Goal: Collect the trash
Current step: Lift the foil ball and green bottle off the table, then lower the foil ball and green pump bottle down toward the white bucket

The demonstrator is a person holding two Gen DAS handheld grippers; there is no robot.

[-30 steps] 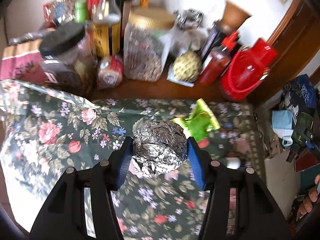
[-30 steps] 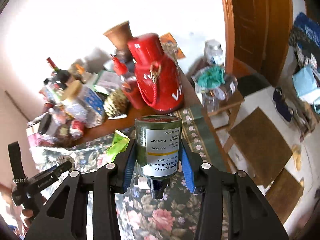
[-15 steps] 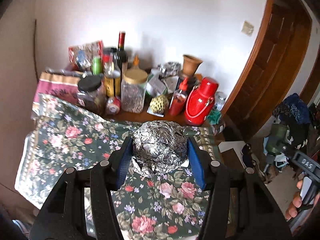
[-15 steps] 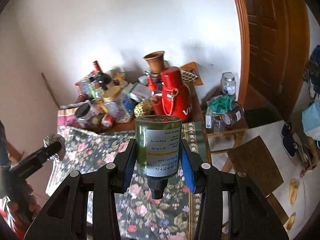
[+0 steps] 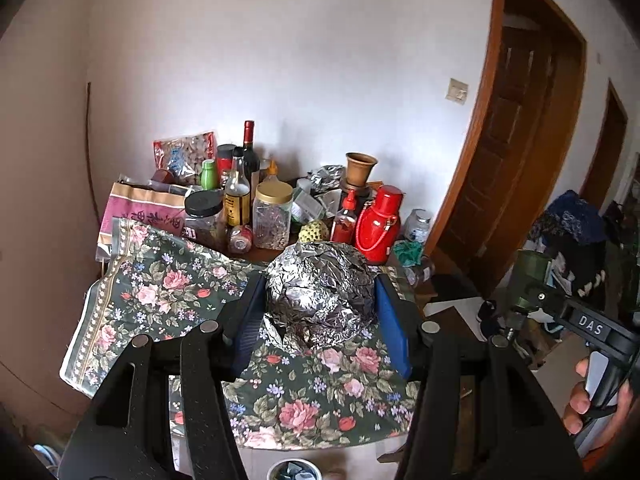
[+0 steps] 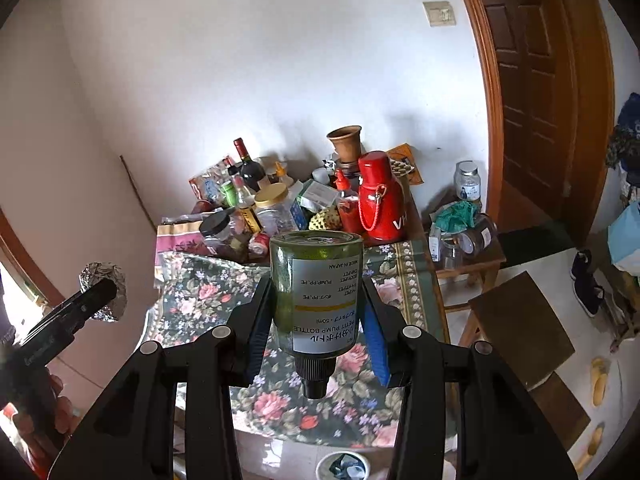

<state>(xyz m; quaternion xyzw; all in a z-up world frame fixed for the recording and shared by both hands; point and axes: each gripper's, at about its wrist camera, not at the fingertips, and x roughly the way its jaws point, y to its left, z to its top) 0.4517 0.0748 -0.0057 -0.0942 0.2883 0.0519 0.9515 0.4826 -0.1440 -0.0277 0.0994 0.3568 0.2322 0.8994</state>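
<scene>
Currently the left hand-held gripper (image 5: pixel 320 300) is clamped on a crumpled foil ball (image 5: pixel 320 292), and the right hand-held gripper (image 6: pixel 318 312) is clamped on a green pump bottle (image 6: pixel 316 292), inverted, both held above the floral-clothed bench (image 5: pixel 160 292).

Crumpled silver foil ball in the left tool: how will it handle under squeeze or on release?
The crumpled silver foil ball looks light and probably hollow, so the left tool could dent it. Its creased surface likely grips the pads well. Being lumpy, it should roll little once dropped.
</scene>
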